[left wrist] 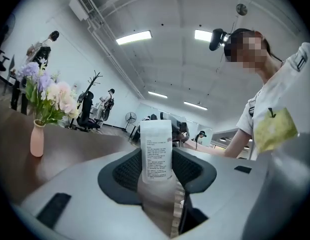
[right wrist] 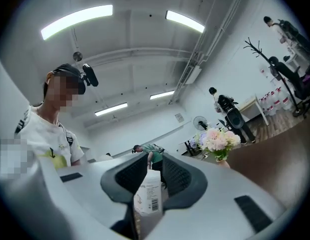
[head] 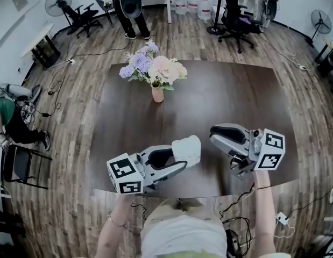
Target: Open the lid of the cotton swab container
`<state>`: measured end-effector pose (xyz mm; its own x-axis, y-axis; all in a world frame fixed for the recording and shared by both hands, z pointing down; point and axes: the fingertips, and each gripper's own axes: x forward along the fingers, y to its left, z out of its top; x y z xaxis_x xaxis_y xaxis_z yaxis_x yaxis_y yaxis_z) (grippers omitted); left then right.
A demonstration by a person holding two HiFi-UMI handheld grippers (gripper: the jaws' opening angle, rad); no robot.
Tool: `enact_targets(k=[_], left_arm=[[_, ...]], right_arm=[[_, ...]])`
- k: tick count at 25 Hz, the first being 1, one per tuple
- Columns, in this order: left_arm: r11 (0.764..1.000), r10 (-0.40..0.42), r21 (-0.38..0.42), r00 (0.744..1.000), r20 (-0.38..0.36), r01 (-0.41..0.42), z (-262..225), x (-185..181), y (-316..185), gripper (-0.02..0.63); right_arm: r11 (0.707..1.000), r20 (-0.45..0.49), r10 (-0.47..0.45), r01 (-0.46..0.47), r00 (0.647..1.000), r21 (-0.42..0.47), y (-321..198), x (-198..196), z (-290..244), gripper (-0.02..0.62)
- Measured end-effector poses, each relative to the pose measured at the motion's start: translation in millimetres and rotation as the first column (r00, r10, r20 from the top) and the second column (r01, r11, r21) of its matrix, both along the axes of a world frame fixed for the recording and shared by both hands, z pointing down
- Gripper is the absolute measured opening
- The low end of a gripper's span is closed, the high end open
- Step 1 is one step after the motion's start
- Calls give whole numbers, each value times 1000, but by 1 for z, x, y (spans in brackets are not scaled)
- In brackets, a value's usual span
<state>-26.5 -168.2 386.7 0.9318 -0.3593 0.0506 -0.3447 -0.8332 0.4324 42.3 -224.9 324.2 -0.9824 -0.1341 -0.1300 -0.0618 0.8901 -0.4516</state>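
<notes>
cotton swab container [head: 186, 150] is pinched in my left claw [head: 183, 156], over the bench [head: 236, 95] near its front edge. my right claw [head: 213, 135], jaws barely parted on nothing, points at it from just beside. a flower vase [head: 157, 94] stands well beyond, mid-bench, with bare bench top between.

The big dark brown surface [head: 225, 101] stands on a wood-plank floor [head: 80, 122]. A small pink vase of flowers [head: 157, 93] stands upright on it.
</notes>
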Motion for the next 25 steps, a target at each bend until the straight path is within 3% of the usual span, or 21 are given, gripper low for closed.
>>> enact_targets(k=[12,21,25], left_arm=[[998,59,29,998,-9,-59,-24,3,13,201],[995,100,10,995,-19,-100,-28,6,6,201],[993,114,8,993,-5,-114,-26,7,3,201]], right_arm=[[964,-66,-263,261,962,-43,20,-39,-15,247],[918,-147,-396,387,907,-85,31,-52,-4,253],[901,-169,-434,426,885,-81,32,-55,0,222]])
